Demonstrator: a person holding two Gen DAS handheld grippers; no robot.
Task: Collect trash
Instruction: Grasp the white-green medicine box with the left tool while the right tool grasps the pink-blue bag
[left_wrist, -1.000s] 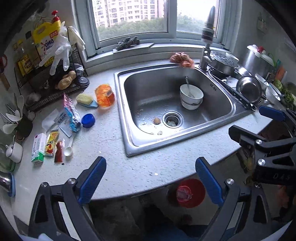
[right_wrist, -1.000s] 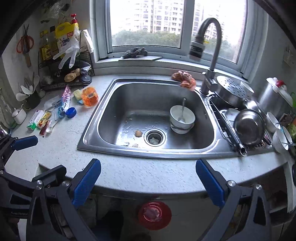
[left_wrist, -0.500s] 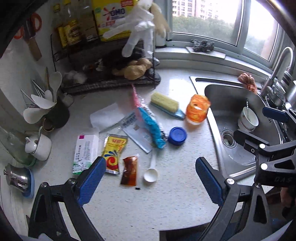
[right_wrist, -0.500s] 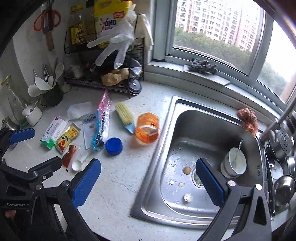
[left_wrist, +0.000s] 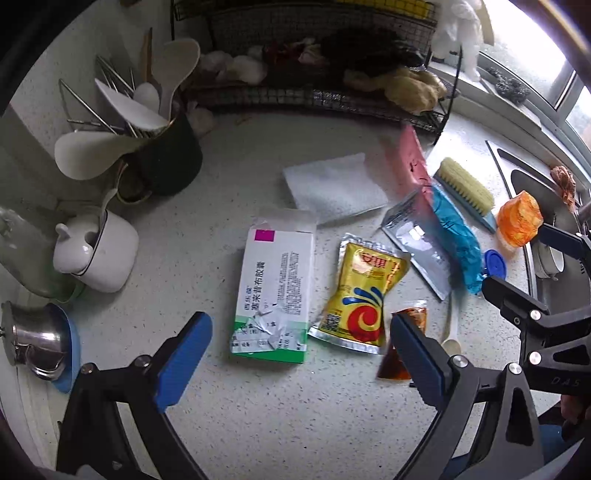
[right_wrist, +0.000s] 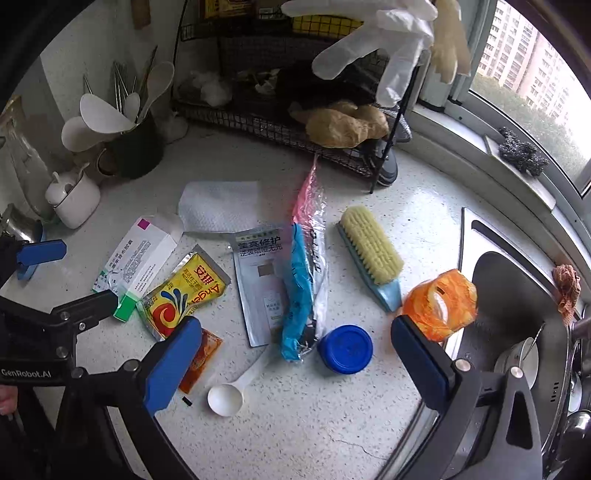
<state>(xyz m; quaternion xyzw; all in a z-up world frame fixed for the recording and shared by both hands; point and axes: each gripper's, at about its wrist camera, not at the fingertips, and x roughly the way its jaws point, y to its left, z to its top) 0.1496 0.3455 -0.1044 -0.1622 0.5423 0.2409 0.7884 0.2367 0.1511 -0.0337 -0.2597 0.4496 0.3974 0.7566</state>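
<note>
White and green card, torn at one end, fills the middle of our left view now: the medicine box (left_wrist: 275, 291) lies flat on the speckled table (left_wrist: 295, 417), with the yellow yeast packet (left_wrist: 360, 291) touching its right edge and a small brown sauce sachet (left_wrist: 400, 347) just beyond that. A second ago we were looking across the sink from over the table's front edge; since then both tools have swung left and dropped low over the litter, so the search is over and, in our judgement, the first pick is at hand. Our left gripper (left_wrist: 295, 354) hangs just short of the box and the packet with its blue fingers (left_wrist: 184, 354) spread wide and nothing between them. Our right gripper (right_wrist: 291, 362) is likewise released and empty, poised above the blue-and-pink plastic wrapper (right_wrist: 304, 273), the grey foil pouch (right_wrist: 264, 284), the blue lid (right_wrist: 345, 349) and the white scoop (right_wrist: 231, 395). A paper towel (right_wrist: 221, 210) lies behind these, a scrubbing brush (right_wrist: 369, 253) and an orange container (right_wrist: 441, 302) to the right, near the sink (right_wrist: 517, 295). Further back stand the utensil pot (left_wrist: 166, 158) and the wire rack (right_wrist: 295, 122). No bin shows in either view, so whatever we lift will have to be carried out of frame. The flat packets lie flush against the table and may resist the fingers; the box looks the easier first grasp.
</note>
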